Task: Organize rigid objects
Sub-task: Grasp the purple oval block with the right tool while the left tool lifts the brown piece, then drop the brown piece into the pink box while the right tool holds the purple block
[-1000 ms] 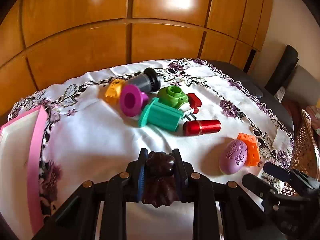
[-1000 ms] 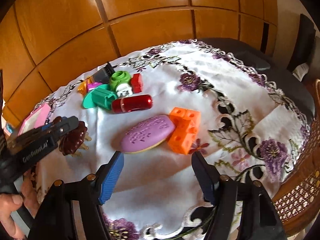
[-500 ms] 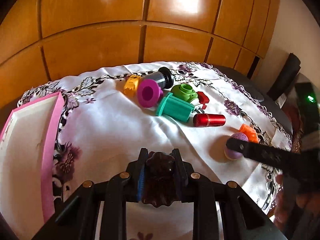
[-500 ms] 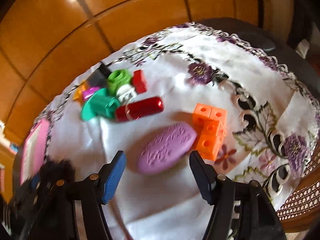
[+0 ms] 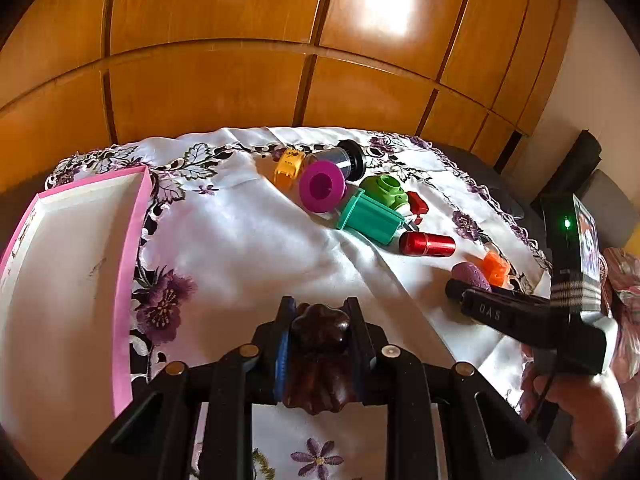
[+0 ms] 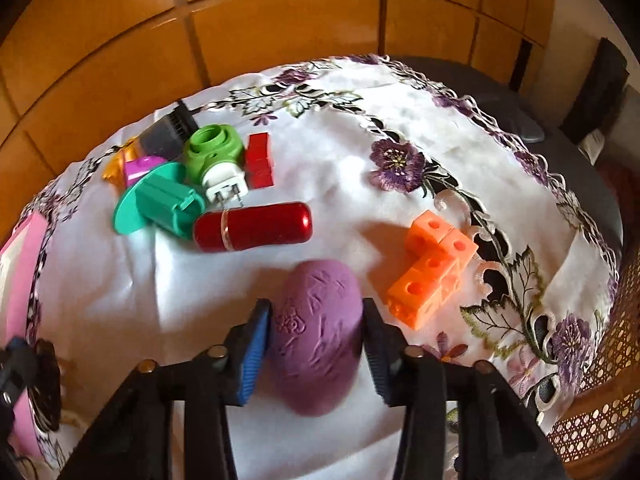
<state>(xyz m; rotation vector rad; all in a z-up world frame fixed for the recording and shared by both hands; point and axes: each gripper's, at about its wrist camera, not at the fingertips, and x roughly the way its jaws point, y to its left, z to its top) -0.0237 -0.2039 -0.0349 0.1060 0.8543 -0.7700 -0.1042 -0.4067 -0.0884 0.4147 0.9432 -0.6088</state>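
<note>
Left tool (image 5: 320,344): pinching the brown clip (image 5: 318,354), pink tray (image 5: 124,280) edge just left.
Right tool (image 6: 316,344): closing around the purple oval (image 6: 316,332); orange blocks (image 6: 430,268) near, right.

Left tongs (image 5: 320,344) clamped tight, angled downward, right tongs (image 6: 316,344) closing, pads seemingly touching

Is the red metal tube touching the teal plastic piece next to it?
Touching. In the right wrist view the capped end of the red metal tube presses against the teal plastic piece, with no cloth showing between them.
</note>
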